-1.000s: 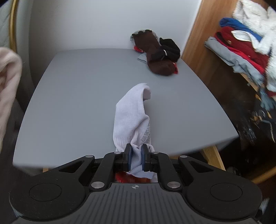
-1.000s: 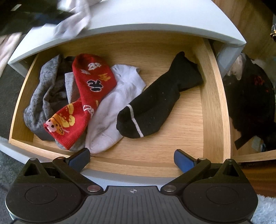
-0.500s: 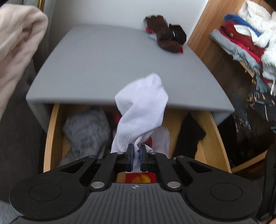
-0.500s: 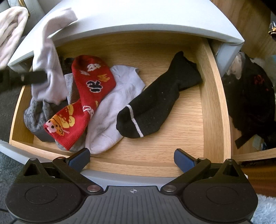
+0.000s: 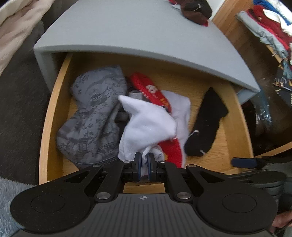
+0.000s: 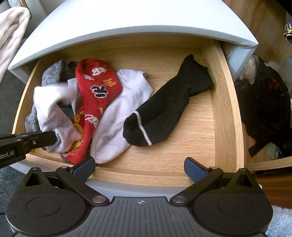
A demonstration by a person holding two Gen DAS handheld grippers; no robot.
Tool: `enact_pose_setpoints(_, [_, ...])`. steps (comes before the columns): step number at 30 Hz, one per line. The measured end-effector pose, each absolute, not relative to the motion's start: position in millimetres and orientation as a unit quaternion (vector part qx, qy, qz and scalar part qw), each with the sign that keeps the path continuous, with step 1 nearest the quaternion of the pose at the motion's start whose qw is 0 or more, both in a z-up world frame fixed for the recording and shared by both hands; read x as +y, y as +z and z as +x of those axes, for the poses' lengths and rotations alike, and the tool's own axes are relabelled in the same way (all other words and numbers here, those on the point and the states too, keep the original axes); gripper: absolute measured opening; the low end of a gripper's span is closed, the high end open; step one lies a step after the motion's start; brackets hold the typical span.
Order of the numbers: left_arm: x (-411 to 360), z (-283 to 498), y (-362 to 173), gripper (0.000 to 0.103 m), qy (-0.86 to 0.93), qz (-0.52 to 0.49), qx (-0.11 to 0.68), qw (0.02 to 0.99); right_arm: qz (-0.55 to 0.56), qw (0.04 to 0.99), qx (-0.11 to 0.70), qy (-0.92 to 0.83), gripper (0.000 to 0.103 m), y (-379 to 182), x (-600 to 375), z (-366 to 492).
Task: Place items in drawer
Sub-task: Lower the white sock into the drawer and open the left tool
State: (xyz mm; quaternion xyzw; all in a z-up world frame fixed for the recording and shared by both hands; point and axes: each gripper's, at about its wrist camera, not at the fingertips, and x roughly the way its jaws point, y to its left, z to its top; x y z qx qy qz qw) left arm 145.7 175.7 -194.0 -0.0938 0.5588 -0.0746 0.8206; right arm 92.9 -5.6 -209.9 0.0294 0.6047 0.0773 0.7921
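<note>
My left gripper (image 5: 144,163) is shut on the cuff of a white sock (image 5: 147,124), which droops onto the socks in the open wooden drawer (image 5: 235,116). From the right wrist view that same white sock (image 6: 53,109) hangs over the drawer's left side, held by the left gripper (image 6: 53,139). In the drawer (image 6: 226,102) lie a red patterned sock (image 6: 98,91), another white sock (image 6: 118,124), a black sock (image 6: 164,113) and a grey patterned garment (image 5: 94,116). My right gripper (image 6: 139,166) stands open over the drawer's front edge with nothing between its fingers.
The grey cabinet top (image 5: 138,31) overhangs the drawer, with a pile of dark socks (image 5: 195,10) at its far right. Clothes (image 5: 270,31) are heaped to the right, dark items (image 6: 264,105) lie beside the drawer, and a pale towel (image 6: 11,32) hangs left.
My left gripper has carried the white sock from above the cabinet top down into the drawer, where it now rests on the other socks. The right gripper has stayed put.
</note>
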Motion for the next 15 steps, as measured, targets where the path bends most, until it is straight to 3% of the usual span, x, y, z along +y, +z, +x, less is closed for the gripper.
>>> enact_pose_setpoints(15, [170,140,-214,0.009,-0.063,-0.081,0.573,0.813,0.022,0.792,0.604,0.082,0.103,-210,-4,94])
